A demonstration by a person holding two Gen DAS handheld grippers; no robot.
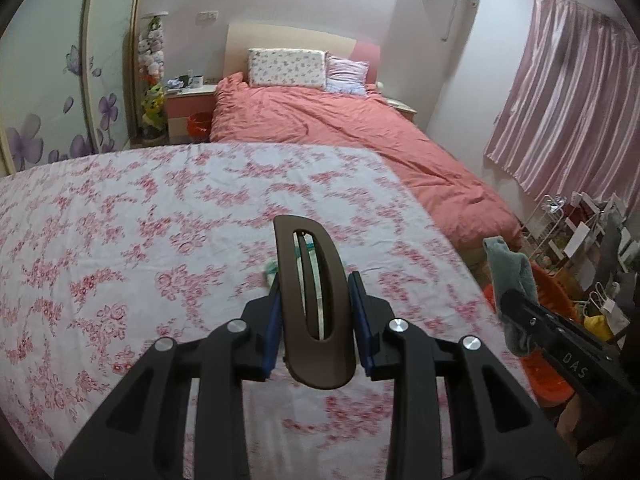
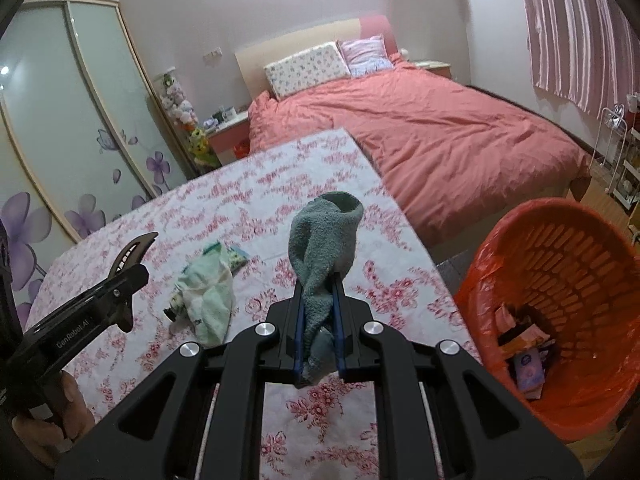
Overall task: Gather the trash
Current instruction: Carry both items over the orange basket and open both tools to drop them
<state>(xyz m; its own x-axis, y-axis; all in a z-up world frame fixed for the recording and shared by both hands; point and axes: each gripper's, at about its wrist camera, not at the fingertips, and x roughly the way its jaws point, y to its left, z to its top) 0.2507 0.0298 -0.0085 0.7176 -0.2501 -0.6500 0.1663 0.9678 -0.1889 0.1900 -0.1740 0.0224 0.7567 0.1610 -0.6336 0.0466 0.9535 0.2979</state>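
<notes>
Both loaded: left gripper [image 1: 318,320] fingers clamped on brown comb [image 1: 314,308], long axis straight ahead; right gripper [image 2: 318,320] fingers clenched on grey sock [image 2: 324,240]. Orange bin [image 2: 560,240] just right of right fingers, nearer that hand; crumpled wrapper [image 2: 208,292] down-left on counter [image 2: 280,184]

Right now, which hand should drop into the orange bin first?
Right. Its fingers pinch the grey-green cloth beside the orange bin; the left gripper, holding the brown slotted piece, sits farther over the table.
</notes>
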